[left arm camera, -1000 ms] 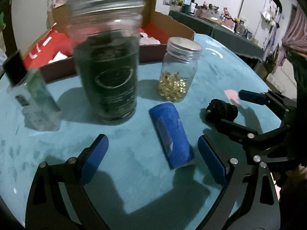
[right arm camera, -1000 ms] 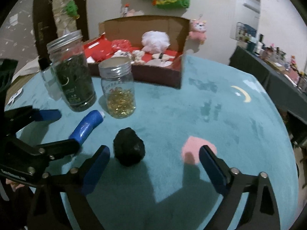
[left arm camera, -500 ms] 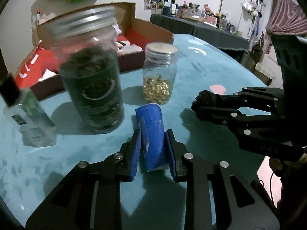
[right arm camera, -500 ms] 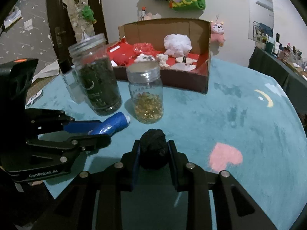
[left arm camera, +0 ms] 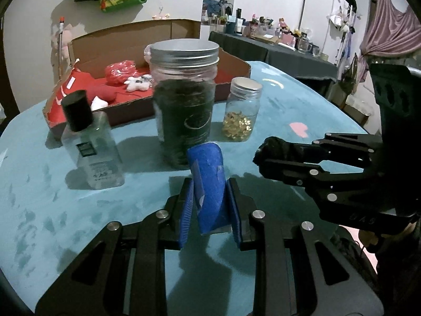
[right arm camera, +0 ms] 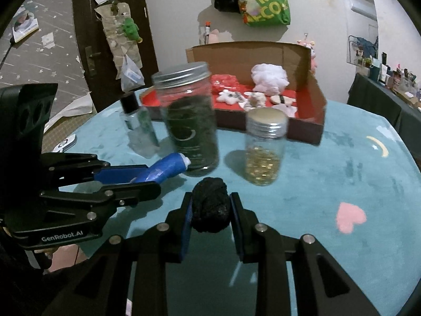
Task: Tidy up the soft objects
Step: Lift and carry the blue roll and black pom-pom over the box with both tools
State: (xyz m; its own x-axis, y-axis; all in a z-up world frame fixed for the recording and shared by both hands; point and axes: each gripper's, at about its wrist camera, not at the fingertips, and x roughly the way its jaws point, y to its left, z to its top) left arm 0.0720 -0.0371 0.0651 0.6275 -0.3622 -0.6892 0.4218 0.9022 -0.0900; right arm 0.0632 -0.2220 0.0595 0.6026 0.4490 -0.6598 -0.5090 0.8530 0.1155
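I had both tongs loaded. The left gripper (left arm camera: 209, 205) was clamped on the blue roll (left arm camera: 208, 181), its blue pads pressing the roll's sides, the roll tilted up off the teal tablecloth (left arm camera: 79, 205). The right gripper (right arm camera: 210, 212) was closed on the black fuzzy ball (right arm camera: 210, 205), squeezed between its pads, clear of the cloth as far as I could tell.

I took the big jar of dark leaves (left arm camera: 185, 100) as my landmark. The blue roll hung just in front of it, its top edge overlapping the jar's base in the left wrist view. The black ball was in front and to the right of that jar, near the roll but apart from it. A small jar of golden capsules (left arm camera: 240, 110) stood just right of the big jar, and a clear bottle with a black cap (left arm camera: 89, 142) stood to its left. Behind the jar sat the open cardboard box (right arm camera: 310, 121), red inside, holding a white fluffy puff (right arm camera: 269, 77) and small plush pieces (right arm camera: 231, 97). Right of the jar, a pink heart (right arm camera: 351, 217) marked the cloth.
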